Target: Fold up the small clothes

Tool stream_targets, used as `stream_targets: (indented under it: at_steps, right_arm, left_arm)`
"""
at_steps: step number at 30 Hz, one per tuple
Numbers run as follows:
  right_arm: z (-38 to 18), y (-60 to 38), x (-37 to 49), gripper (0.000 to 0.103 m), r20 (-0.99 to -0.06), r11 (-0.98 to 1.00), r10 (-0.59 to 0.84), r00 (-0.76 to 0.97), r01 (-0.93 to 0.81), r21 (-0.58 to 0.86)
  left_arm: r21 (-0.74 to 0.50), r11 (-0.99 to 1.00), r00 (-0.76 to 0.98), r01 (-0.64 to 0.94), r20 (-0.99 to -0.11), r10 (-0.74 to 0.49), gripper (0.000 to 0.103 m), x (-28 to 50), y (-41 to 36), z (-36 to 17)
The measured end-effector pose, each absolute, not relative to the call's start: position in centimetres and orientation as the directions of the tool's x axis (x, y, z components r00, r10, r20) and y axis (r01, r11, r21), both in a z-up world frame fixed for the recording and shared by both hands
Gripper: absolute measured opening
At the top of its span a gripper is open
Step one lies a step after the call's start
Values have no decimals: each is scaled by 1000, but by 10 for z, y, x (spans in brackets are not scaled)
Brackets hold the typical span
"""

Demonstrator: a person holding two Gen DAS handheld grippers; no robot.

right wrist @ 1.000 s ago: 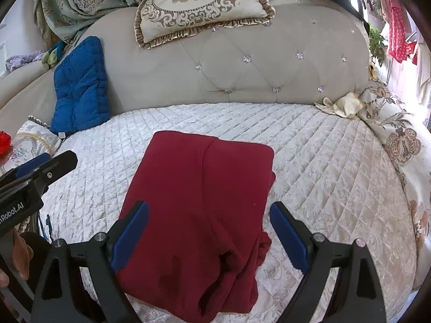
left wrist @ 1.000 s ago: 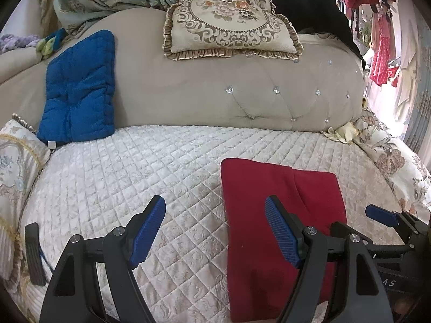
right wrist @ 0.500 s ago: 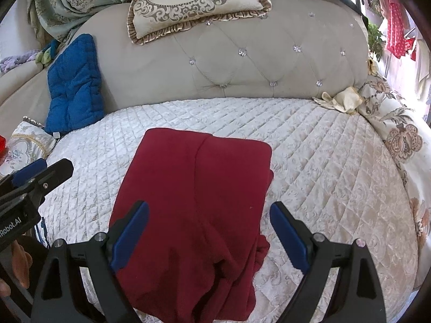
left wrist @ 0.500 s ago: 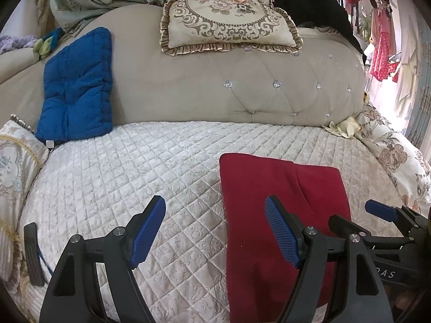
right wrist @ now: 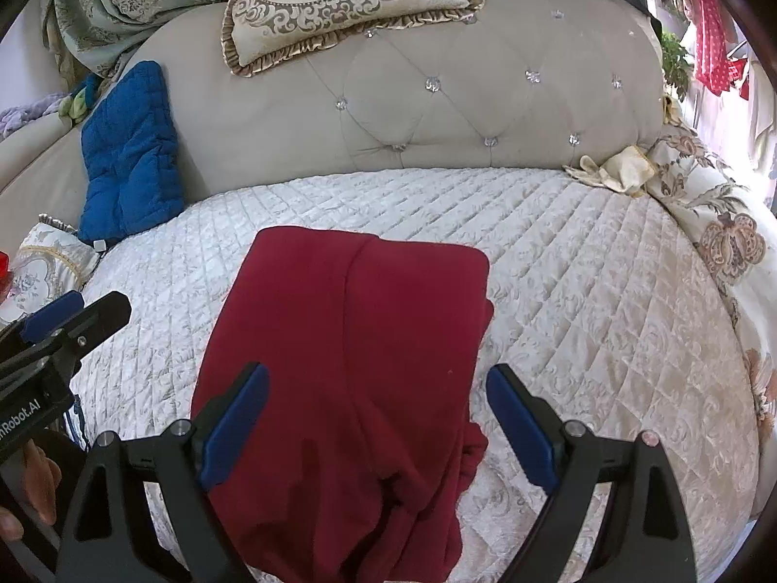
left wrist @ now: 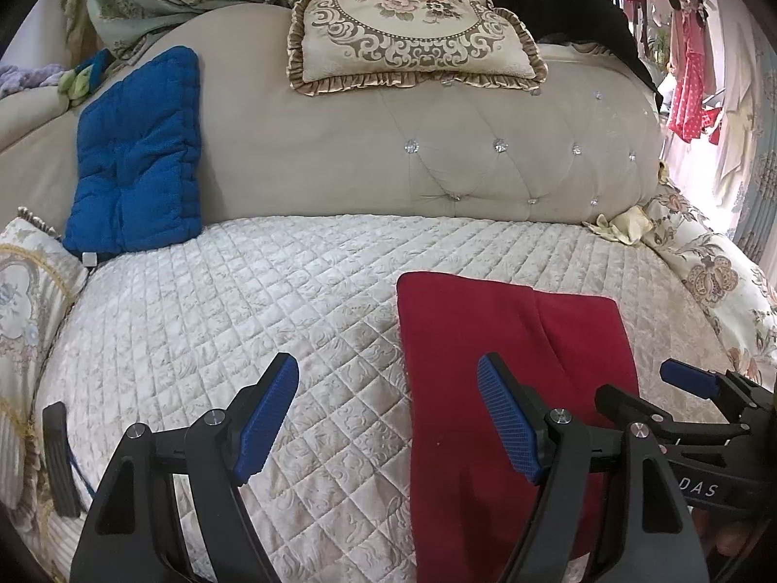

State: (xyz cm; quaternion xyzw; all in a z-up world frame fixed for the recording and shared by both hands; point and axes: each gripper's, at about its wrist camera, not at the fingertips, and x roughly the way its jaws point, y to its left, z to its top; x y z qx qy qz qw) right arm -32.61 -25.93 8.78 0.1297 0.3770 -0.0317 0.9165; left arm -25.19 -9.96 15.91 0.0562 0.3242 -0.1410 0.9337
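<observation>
Since a second ago both grippers have eased a little lower and closer over the bed, and the garment lies where it lay. The left gripper hangs over bare quilt at the garment's left edge, jaws spread wide and empty; the right gripper hovers over its near, rumpled end, jaws likewise spread and empty. The garment looks soft, light and limp, likely to sag and bunch, so pinch both near corners through all layers. Count: one red garment, two grippers, one blue cushion.
</observation>
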Motion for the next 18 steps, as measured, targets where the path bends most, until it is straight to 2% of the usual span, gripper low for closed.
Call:
stream_targets:
  at_steps: [18]
  right_arm:
    - [87,-259,-322,94,-712,966,32,702,160,201]
  left_arm:
    - [12,952,745,307,-625,-232,56,-250,-103,156]
